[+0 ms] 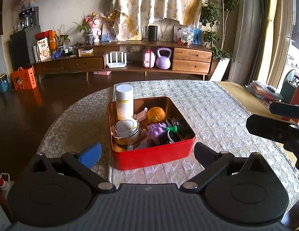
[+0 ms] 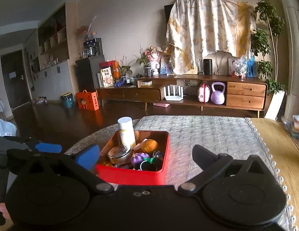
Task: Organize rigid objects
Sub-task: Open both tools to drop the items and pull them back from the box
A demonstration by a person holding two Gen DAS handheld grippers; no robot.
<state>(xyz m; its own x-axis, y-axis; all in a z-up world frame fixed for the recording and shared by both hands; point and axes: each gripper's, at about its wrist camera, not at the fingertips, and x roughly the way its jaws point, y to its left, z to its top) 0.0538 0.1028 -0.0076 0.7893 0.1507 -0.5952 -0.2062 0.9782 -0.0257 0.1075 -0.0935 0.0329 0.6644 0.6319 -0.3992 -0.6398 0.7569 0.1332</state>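
Just ahead of left gripper (image 1: 147, 155), red tin (image 1: 153, 155)

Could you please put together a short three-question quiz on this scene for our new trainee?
1. True or false: the orange lies on the tablecloth outside the red tin.
2. Which item stands tallest in the tin? A) the white bottle B) the round metal jar C) the pink comb
3. Fill in: the left gripper and the right gripper both have their jaws ____, holding nothing.

Key:
1. False; it is inside the tin.
2. A.
3. Open.
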